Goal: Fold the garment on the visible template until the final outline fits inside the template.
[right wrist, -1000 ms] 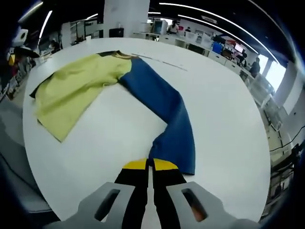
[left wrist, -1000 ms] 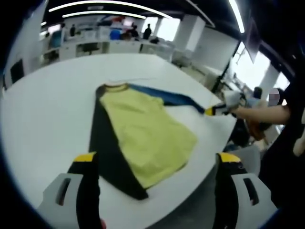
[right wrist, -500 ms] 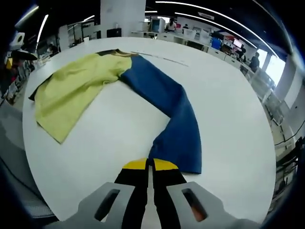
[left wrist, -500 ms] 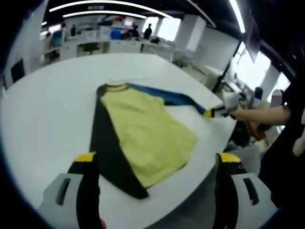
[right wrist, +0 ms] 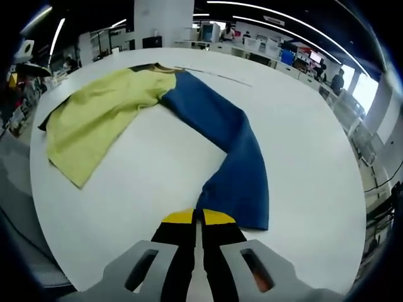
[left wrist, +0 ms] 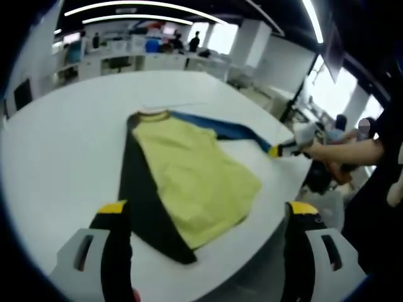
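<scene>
The right gripper (right wrist: pixel 198 221) is pinched shut on the blue sleeve (right wrist: pixel 230 160) of the shirt (left wrist: pixel 192 176) spread on the table (left wrist: pixel 56 145), the left gripper (left wrist: pixel 204 214) gapes empty at six o'clock, so swing the cuff low toward the yellow body at ten.

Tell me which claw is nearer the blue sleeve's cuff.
Right. The right claw is shut on the cuff end of the long blue fabric sleeve. The left claw hangs open over the yellow shirt body, away from that cuff.
</scene>
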